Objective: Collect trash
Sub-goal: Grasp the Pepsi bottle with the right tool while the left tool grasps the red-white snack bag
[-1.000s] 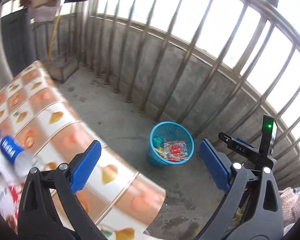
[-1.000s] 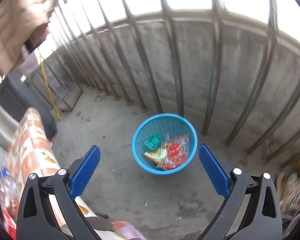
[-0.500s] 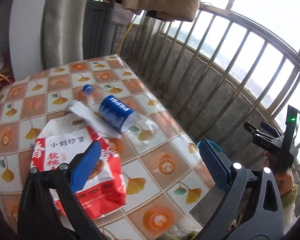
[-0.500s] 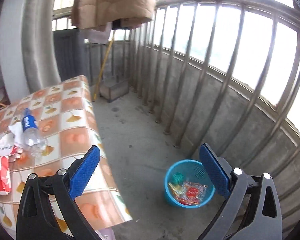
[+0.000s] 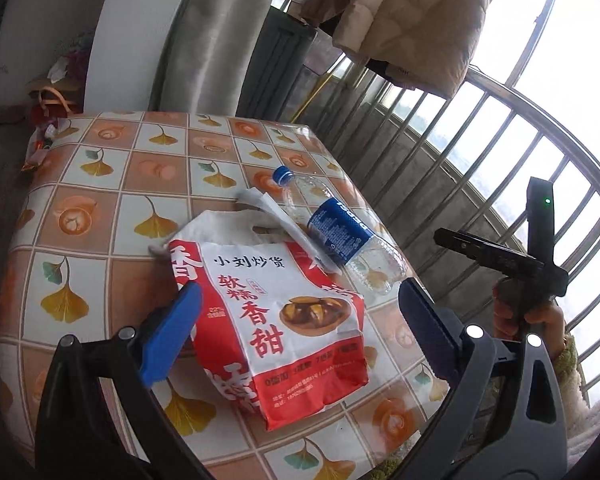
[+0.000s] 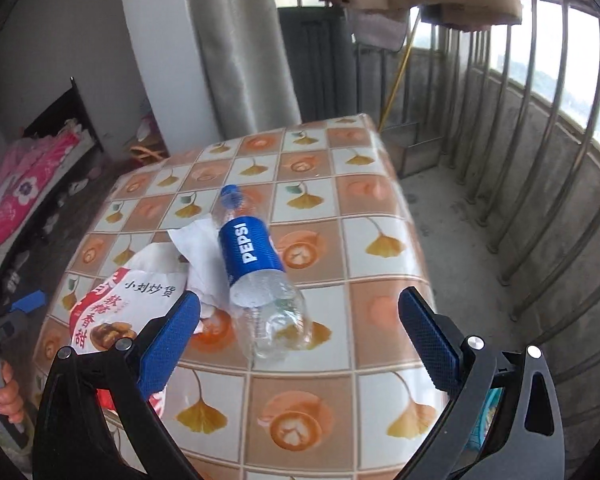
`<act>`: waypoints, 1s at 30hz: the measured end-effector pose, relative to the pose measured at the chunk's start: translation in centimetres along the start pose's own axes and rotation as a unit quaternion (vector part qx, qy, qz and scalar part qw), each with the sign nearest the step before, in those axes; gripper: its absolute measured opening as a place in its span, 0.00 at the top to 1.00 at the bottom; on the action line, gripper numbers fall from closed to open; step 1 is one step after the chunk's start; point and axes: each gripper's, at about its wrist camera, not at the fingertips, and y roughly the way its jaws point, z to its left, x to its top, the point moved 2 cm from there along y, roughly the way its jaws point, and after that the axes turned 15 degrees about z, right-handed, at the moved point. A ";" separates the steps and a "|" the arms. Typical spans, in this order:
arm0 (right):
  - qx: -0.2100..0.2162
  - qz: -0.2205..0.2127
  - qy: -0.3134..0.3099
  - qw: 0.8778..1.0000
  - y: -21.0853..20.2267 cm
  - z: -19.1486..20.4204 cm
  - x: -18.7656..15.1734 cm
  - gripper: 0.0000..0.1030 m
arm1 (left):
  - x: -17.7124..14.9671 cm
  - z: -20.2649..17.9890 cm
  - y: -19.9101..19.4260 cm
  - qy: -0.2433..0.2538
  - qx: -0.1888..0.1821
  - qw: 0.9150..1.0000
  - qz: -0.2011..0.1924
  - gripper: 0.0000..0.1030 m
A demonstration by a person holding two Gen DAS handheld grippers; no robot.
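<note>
Left wrist view: trash on the table (image 5: 100, 208).
Left gripper (image 5: 296, 336) spread above the bag (image 5: 276, 320); right gripper (image 6: 300, 332) spread over the bottle (image 6: 256, 272), tissue (image 6: 200, 248) between them.

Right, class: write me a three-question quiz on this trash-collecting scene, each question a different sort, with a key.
1. True or false: the bottle stands upright on the table.
2. What lies between the bottle and the snack bag? A) tissue B) spoon C) cup
3. Fill in: both the left tongs and right tongs are ____.

Key: 1 false, it lies on its side; 2 A; 3 open.
</note>
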 end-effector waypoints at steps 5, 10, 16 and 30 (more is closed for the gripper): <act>0.058 0.079 0.004 0.995 5.8 0.9 3.1 0.06 | 0.7 1.1 0.3 -0.007 -0.008 1.000 0.003 0.08; 0.074 0.122 0.009 0.990 9.9 1.8 4.9 0.07 | 1.0 1.9 1.0 -0.015 -0.020 1.000 0.012 0.09; 0.091 0.149 0.012 0.985 12.0 2.1 5.7 0.15 | -0.4 3.7 1.5 -0.039 -0.053 0.997 0.043 0.09; 0.127 0.181 0.041 0.974 14.4 1.7 5.3 0.31 | -2.7 6.4 4.7 -0.107 -0.153 0.978 0.092 0.31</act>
